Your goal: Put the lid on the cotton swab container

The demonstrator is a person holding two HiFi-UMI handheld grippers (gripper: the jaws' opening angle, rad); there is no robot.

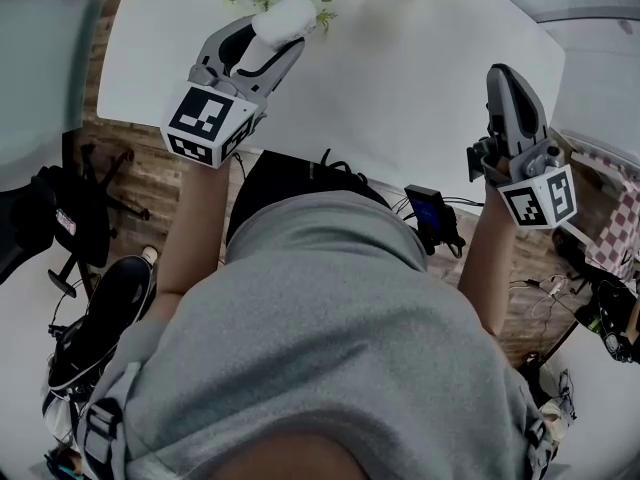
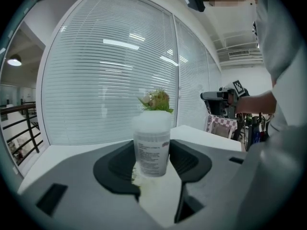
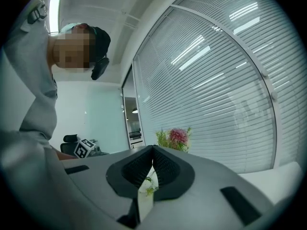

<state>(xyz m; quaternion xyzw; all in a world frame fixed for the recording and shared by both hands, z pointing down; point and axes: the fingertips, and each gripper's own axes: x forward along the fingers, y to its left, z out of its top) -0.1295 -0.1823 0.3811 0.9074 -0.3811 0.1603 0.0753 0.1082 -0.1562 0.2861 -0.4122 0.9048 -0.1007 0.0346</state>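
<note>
1. While the left gripper (image 2: 153,159) clamps the cotton swab container (image 2: 152,133) upright between its fingers over the white tabletop (image 1: 400,68), a frosted cap seems already seated.
2. Right gripper (image 3: 152,151): fingers closed, empty; next, press down to check the cap's seating.
3. Smooth translucent plastic cylinder, paper label.

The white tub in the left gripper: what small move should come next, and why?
Probably set the cotton swab container down on the table and release it. The left gripper is shut on it, a lid seems to sit on top, no loose lid shows, and the right gripper is shut on nothing.
</note>
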